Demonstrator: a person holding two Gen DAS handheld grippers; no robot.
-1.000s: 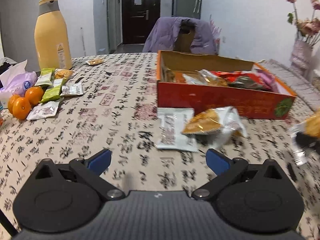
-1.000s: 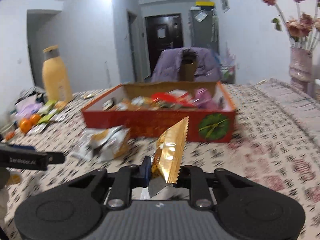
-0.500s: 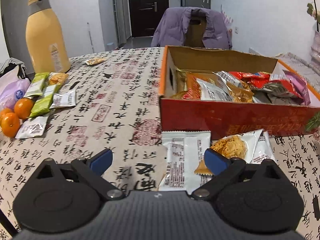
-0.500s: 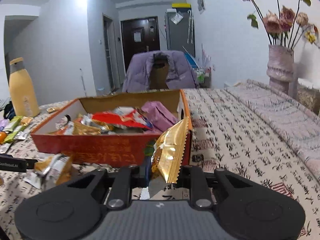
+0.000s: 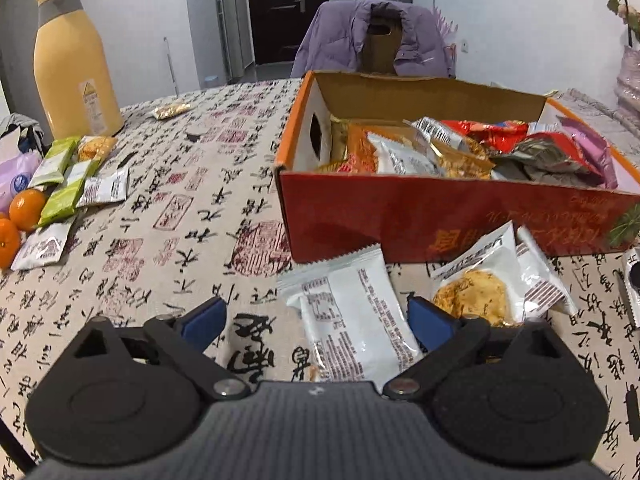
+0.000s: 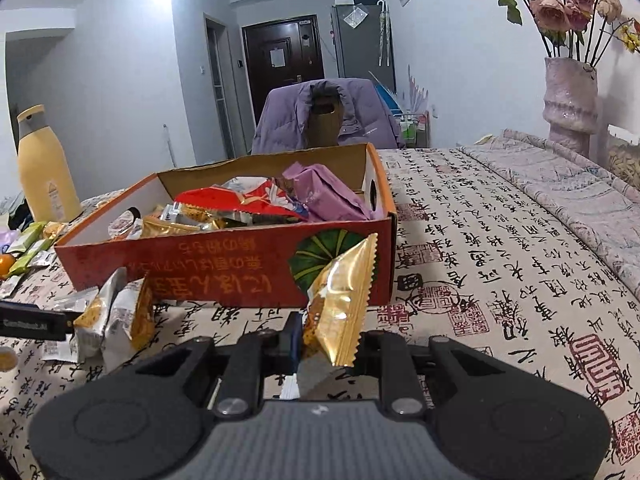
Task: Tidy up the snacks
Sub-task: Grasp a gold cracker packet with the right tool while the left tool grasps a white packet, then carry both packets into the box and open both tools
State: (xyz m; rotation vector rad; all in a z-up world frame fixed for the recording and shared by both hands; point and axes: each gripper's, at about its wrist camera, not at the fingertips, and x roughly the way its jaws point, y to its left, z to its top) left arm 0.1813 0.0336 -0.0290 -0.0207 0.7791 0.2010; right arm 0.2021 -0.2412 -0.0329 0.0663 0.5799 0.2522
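Observation:
A red cardboard box (image 5: 440, 216) holding several snack packets stands on the patterned tablecloth. In front of it lie a white snack packet (image 5: 352, 312) and a clear packet with a golden cookie (image 5: 476, 292). My left gripper (image 5: 316, 320) hangs low over the white packet, its jaws closing. The packet lies between the blue fingertips (image 5: 204, 318), closer to the right one, and they do not press on it. My right gripper (image 6: 328, 344) is shut on a gold foil snack packet (image 6: 340, 300), held upright just before the right end of the box's (image 6: 224, 268) front wall.
A yellow bottle (image 5: 72, 64), oranges (image 5: 26, 208) and green and white snack packets (image 5: 68, 192) sit at the table's left. A chair draped with a purple jacket (image 5: 376, 40) stands behind the box. A vase of flowers (image 6: 572, 100) stands at the far right.
Both grippers moved forward and lower toward the box. The left jaws narrowed around the white packet. The right gripper kept hold of the gold packet.

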